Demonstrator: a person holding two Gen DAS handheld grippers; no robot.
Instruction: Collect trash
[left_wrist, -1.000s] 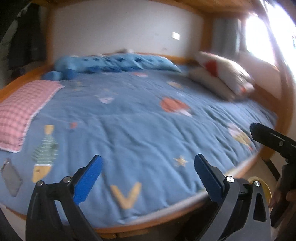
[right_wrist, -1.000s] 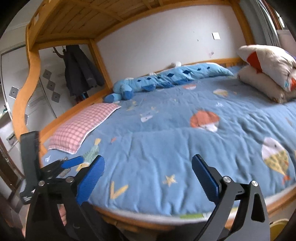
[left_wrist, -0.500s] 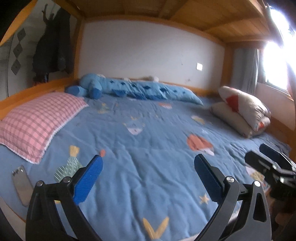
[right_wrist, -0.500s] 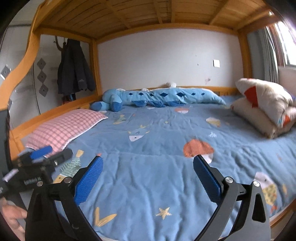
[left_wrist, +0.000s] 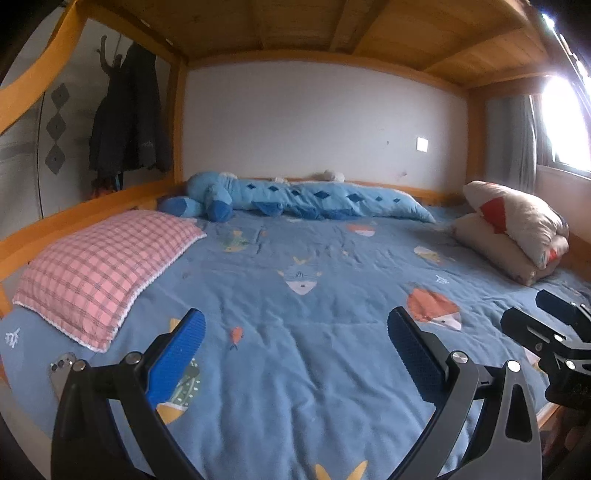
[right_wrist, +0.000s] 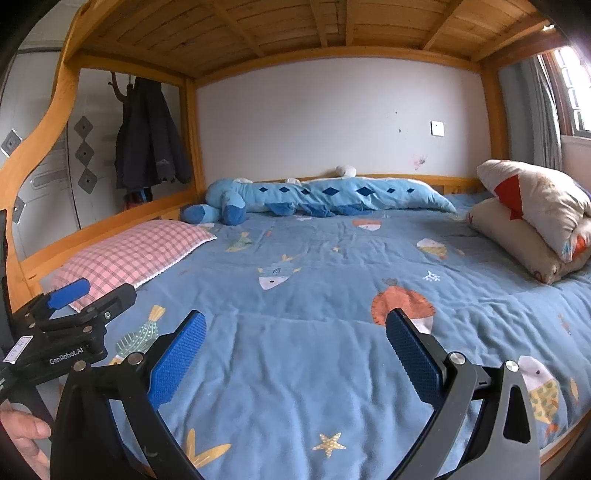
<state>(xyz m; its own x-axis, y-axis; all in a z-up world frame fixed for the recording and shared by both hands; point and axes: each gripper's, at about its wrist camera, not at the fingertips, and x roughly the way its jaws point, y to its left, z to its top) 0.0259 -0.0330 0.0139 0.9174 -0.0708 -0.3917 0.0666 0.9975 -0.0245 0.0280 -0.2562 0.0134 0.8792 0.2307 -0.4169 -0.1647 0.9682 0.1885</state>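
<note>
My left gripper hangs open over the front part of a blue patterned quilt, with nothing between its blue pads. My right gripper is open and empty too, over the same quilt. The two are side by side: the right wrist view shows the left gripper at its left edge with a hand below it, and the left wrist view shows the right gripper at its right edge. No distinct piece of trash shows on the bed in either view.
A pink checked pillow lies at the left with a phone in front of it. A long blue plush runs along the back wall. Folded bedding is stacked at the right. Wooden bunk slats hang overhead; coats hang left.
Both views have risen from looking down at the bed's front edge to looking level across the bed. Both grippers stayed open and empty.
</note>
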